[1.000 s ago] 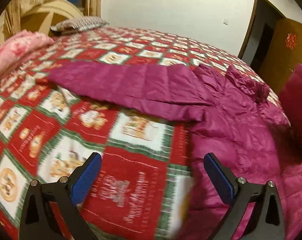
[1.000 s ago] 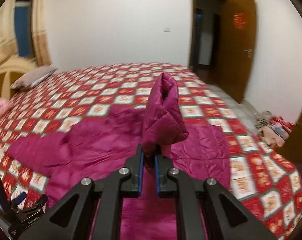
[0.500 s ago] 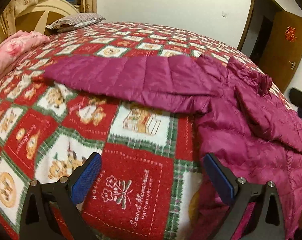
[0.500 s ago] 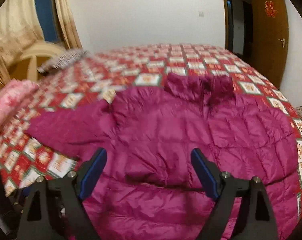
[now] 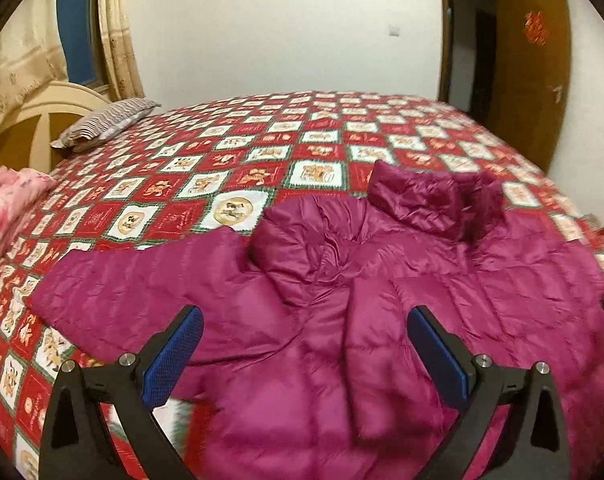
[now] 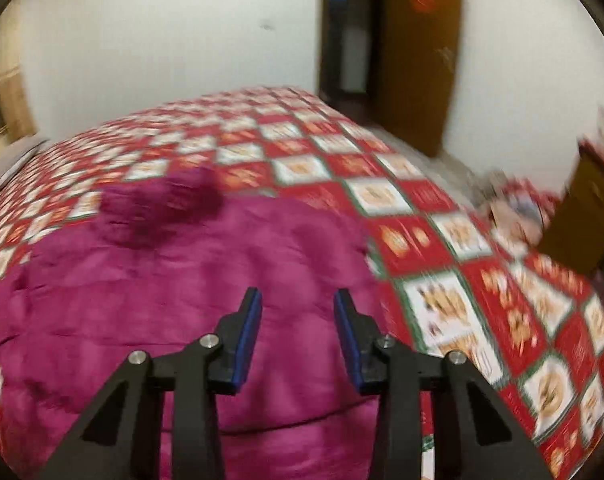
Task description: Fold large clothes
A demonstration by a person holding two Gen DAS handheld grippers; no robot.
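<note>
Left hand-held gripper (image 5: 304, 354) hovers with jaws spread wide and empty over the magenta puffer jacket (image 5: 382, 300), which lies flat on the bed (image 5: 261, 136), collar (image 5: 434, 200) away from the camera. Its one outstretched sleeve (image 5: 141, 292) runs crosswise toward the left, nearest this gripper. Right hand-held gripper (image 6: 297, 340), jaws partly apart after closing in, nothing between them, hangs over the jacket's right edge. The sleeve likely falls to the left hand.
</note>
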